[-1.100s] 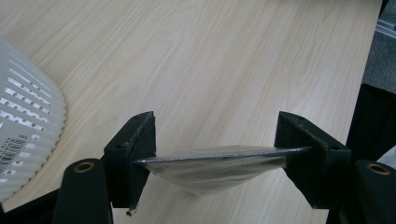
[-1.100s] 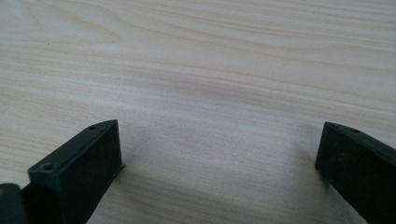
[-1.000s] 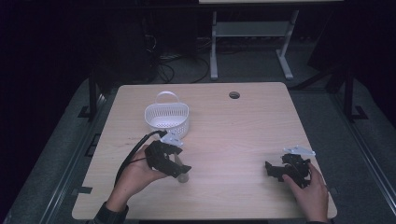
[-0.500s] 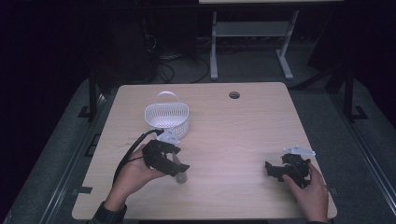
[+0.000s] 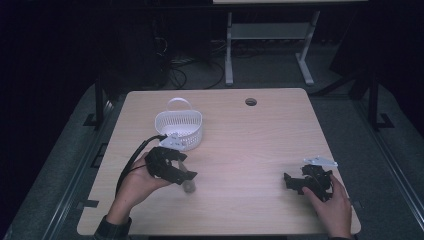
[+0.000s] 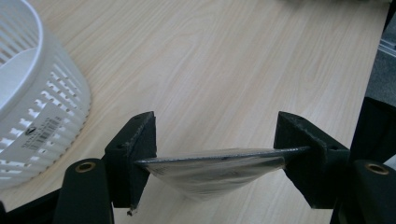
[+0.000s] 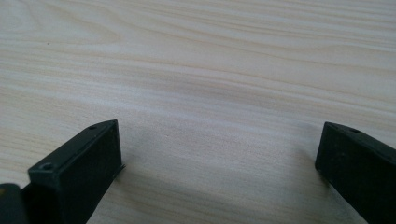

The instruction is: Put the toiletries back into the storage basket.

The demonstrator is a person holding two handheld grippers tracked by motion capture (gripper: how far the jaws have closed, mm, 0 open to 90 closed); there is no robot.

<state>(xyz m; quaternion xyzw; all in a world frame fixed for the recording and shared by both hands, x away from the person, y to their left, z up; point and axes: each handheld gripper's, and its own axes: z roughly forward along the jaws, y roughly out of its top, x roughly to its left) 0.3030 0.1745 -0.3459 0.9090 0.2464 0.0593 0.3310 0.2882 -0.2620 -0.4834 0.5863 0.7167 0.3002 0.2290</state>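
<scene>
Left tool [image 6: 215, 154] with clear lid [image 6: 212, 165], beside basket [image 6: 37, 102].

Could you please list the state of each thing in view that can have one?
left gripper: shut on the clear packet, held above the table.
clear packet: clamped by its edges, sagging between the jaws.
right gripper: open, nothing between its jaws, low over the table.
white basket: upright on the table, handle folded back.

Basket [image 5: 178, 128] sits on the desk [image 5: 250, 145], left of centre. My left gripper [image 5: 176, 170] is just in front of it, a thin disc-like piece [image 6: 212, 163], hard to tell what, spanning its jaws. Right gripper [image 5: 300, 181] is well apart, near the desk's front-right corner.
</scene>
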